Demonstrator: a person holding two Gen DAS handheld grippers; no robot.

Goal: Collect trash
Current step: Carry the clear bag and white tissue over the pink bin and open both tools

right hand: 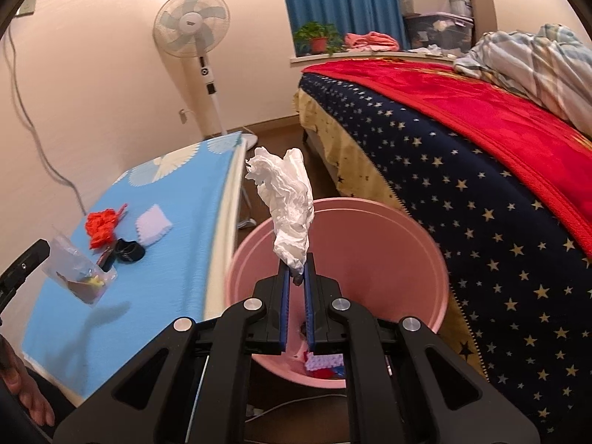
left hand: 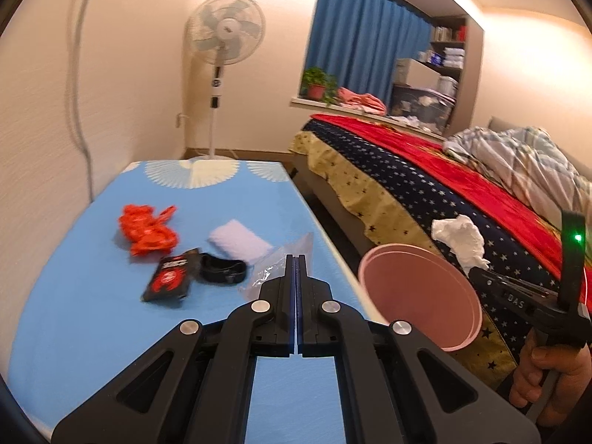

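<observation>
My right gripper (right hand: 298, 264) is shut on a crumpled white tissue (right hand: 290, 203), which stands up from its tips over the pink bin (right hand: 370, 240). Some trash lies at the bin's bottom. The left wrist view shows the same tissue (left hand: 458, 240) above the bin (left hand: 418, 296), which stands between table and bed. My left gripper (left hand: 296, 259) is shut on a clear plastic bag (left hand: 275, 262); the right wrist view shows this bag (right hand: 79, 277) hanging just above the blue table. An orange wrapper (left hand: 148, 229), a white pad (left hand: 238, 244), a black packet (left hand: 168, 283) and a black band (left hand: 222, 272) lie on the table.
The blue-covered table (left hand: 92, 333) runs along the wall on the left. A bed with a starred blanket (right hand: 462, 185) stands to the right of the bin. A standing fan (left hand: 222, 37) is at the far wall. A person's hand (left hand: 547, 373) grips the right handle.
</observation>
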